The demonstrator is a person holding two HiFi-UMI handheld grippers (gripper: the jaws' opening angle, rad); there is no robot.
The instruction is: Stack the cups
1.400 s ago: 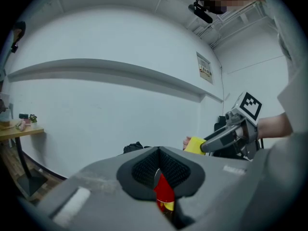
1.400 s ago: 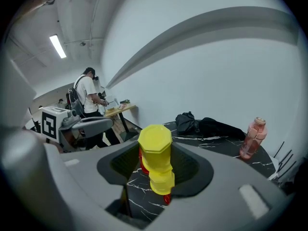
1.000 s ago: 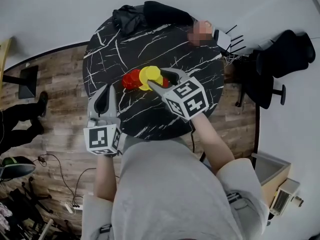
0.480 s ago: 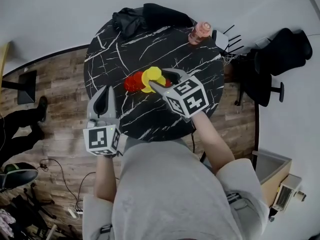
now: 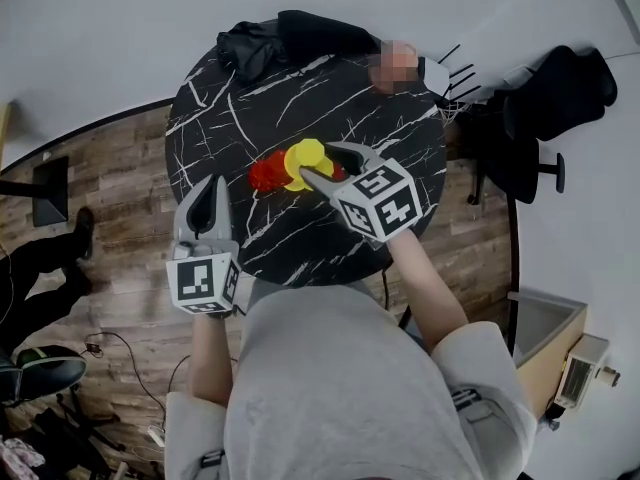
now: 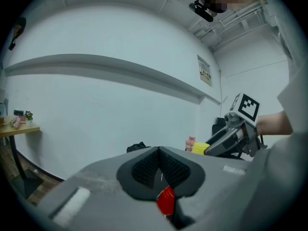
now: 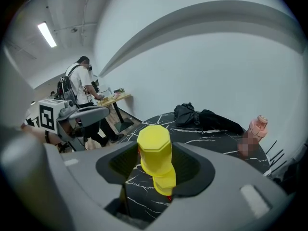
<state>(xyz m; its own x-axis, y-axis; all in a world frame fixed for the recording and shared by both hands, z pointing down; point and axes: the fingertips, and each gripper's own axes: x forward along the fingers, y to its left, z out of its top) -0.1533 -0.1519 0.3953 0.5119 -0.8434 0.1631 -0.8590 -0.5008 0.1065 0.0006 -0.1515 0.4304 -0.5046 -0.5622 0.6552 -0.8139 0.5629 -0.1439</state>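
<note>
2 stacked yellow cups [image 5: 303, 154] between parted jaws of right hand-held gripper [image 5: 317, 161], jaws just opened wider, red cups [image 5: 265, 172] alongside on black surface [image 5: 300, 78], left hand-held gripper [image 5: 207, 186] closed, empty

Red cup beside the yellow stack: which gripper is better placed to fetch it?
Left. The left gripper is shut, empty and aimed at the red cup from its side. The right gripper, fingers just opening, straddles the yellow stack.

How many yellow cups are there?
2. The top cup sits on the lower cup, both between the fingers of the right gripper, which have just been opening. More might hide inside the stack.
</note>
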